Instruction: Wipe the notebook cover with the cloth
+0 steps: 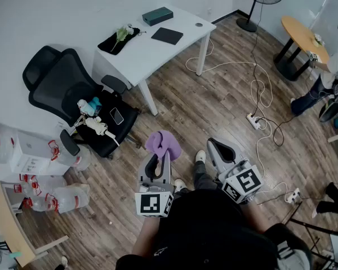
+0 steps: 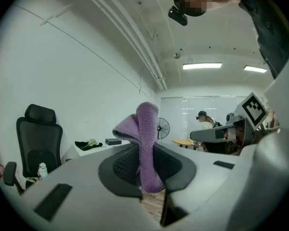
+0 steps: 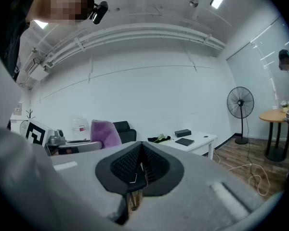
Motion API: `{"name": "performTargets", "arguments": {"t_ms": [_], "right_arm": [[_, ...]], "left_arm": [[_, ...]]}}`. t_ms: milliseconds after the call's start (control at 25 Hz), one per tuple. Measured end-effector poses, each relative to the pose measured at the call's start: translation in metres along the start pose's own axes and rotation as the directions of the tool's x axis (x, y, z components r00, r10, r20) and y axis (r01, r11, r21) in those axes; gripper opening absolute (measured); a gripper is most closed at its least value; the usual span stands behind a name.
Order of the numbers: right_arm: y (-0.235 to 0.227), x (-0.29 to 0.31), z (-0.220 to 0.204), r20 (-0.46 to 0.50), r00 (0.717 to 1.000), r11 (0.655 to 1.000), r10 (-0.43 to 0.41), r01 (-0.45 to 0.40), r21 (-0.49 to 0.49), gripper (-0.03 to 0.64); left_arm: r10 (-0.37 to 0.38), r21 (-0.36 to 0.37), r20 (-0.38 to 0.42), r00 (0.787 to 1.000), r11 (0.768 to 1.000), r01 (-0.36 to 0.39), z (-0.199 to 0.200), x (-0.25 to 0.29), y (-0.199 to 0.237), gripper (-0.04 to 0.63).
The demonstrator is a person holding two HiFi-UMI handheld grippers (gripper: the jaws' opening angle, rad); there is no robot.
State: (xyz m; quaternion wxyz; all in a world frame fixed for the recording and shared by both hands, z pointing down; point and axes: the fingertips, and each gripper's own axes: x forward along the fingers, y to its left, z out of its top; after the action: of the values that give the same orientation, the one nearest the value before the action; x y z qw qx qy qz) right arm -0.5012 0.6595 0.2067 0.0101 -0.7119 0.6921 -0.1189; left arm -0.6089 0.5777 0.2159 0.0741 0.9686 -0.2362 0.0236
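Cloth point(image 2: 147, 138) clamped upright in left gripper point(image 2: 145, 170); right gripper point(image 3: 138, 170) jaws pressed together, nothing held. Notebook point(image 1: 167, 36) flat on white desk point(image 1: 141, 55), well ahead of both grippers. Close in first; lower cloth broadside onto cover, wipe with light pressure.

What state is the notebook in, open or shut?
Shut: the notebook lies flat on the white table, showing only its dark cover.
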Motion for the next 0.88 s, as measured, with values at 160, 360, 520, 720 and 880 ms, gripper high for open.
{"name": "performTargets", "arguments": {"t_ms": [160, 360, 520, 720, 880], "right_arm": [[0.005, -0.006, -0.004, -0.009, 1.0, 1.0, -0.013, 0.013, -0.012, 0.003], [0.006, -0.01, -0.005, -0.009, 1.0, 0.999, -0.03, 0.03, -0.01, 0.003], [0.01, -0.008, -0.005, -0.013, 1.0, 1.0, -0.026, 0.026, -0.012, 0.003], [0.01, 0.003, -0.003, -0.015, 1.0, 0.999, -0.021, 0.021, -0.028, 0.003], [0.004, 0.012, -0.002, -0.014, 1.0, 0.999, -0.02, 0.02, -0.027, 0.003]], "left_arm": [[-0.02, -0.002, 0.0, 1.0, 1.0, 0.02, -0.002, -0.003, -0.004, 0.067], [-0.025, 0.004, -0.004, 1.0, 1.0, 0.025, -0.002, -0.007, -0.004, 0.067], [-0.012, -0.002, -0.009, 1.0, 1.0, 0.012, -0.002, -0.01, 0.002, 0.067], [-0.005, -0.005, -0.017, 1.0, 1.0, 0.005, -0.004, -0.007, 0.009, 0.067], [-0.006, -0.007, -0.029, 1.0, 1.0, 0.006, -0.008, 0.002, 0.012, 0.067]]}}
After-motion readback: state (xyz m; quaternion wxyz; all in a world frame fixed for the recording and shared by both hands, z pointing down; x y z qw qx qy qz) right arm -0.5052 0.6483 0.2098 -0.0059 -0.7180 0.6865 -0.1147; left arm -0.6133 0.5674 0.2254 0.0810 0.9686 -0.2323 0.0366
